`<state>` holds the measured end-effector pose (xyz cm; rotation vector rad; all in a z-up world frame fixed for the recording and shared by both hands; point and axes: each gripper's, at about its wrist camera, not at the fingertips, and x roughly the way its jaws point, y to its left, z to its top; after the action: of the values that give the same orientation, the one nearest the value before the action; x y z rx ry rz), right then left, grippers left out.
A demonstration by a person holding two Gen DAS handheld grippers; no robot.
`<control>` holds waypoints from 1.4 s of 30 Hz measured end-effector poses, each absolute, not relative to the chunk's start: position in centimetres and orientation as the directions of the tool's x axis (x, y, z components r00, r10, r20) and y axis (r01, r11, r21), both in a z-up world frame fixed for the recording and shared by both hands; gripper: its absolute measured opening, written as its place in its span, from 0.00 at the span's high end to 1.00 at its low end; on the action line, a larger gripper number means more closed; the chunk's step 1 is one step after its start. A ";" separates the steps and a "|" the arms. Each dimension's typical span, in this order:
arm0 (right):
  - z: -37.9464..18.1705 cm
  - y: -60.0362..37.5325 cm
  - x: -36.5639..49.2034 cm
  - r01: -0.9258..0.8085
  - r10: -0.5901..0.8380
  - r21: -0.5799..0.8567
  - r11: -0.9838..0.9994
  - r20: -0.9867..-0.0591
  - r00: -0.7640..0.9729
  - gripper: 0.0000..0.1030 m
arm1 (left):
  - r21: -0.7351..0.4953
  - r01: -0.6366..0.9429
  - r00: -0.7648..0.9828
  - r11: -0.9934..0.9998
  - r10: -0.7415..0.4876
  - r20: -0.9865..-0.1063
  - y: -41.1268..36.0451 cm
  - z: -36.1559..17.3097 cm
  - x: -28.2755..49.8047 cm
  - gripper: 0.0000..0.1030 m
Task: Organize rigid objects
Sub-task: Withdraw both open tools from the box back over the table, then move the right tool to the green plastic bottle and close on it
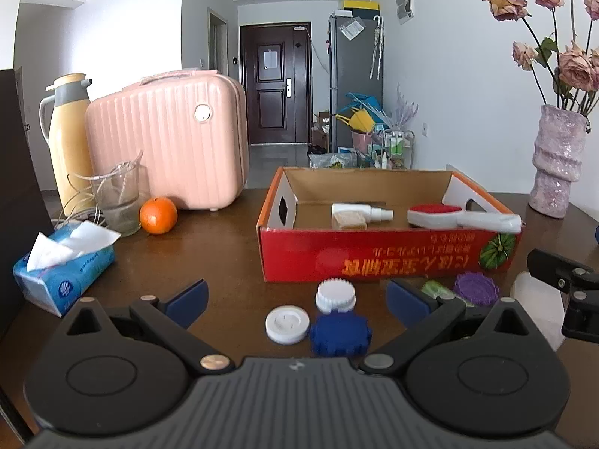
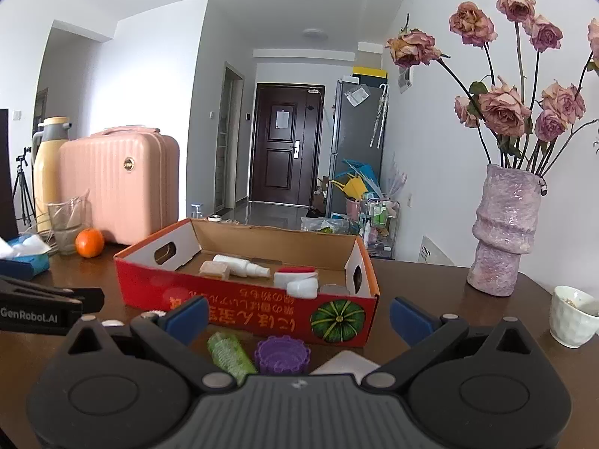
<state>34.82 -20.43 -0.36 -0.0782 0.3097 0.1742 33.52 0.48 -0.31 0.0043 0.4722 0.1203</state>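
Observation:
A red cardboard box [image 1: 374, 254] [image 2: 239, 299] stands on the brown table and holds a white spray bottle [image 1: 361, 211] [image 2: 241, 265], a tan block [image 1: 350, 220] and a white brush with a red pad [image 1: 460, 217]. My left gripper [image 1: 297, 295] is open and empty above a white ridged cap [image 1: 336, 295], a white disc [image 1: 287, 324] and a blue gear [image 1: 340, 335]. My right gripper [image 2: 299, 316] is open and empty above a green bottle [image 2: 230, 353], a purple gear [image 2: 282, 355] [image 1: 476, 288] and a white flat piece [image 2: 346, 363].
A pink case [image 1: 164, 142], a yellow thermos [image 1: 69, 138], a glass [image 1: 118, 198], an orange [image 1: 158, 215] and a tissue pack [image 1: 61, 269] sit at the left. A purple vase of dried roses [image 2: 503, 232] and a white cup [image 2: 572, 316] stand at the right.

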 end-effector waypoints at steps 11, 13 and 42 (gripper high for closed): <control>-1.8 -19.8 33.3 -0.217 0.180 -0.072 0.973 -0.346 0.921 0.00 | 0.010 -0.118 0.870 0.993 0.108 -0.482 1.6 -0.8 32.0 0.00; -2.0 -19.7 33.4 -0.227 0.189 -0.070 0.971 -0.354 0.916 0.01 | 0.005 -0.119 0.869 0.993 0.106 -0.483 1.8 -0.8 32.0 0.00; -6.4 -14.3 42.8 -0.281 0.203 -0.030 0.959 -0.618 0.760 0.50 | -0.024 -0.152 0.843 0.988 0.117 -0.525 4.5 -1.2 33.1 0.00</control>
<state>42.80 -14.31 -6.37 -0.1230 0.6576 0.2641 33.07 4.49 -1.17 -0.0658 0.5496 0.1418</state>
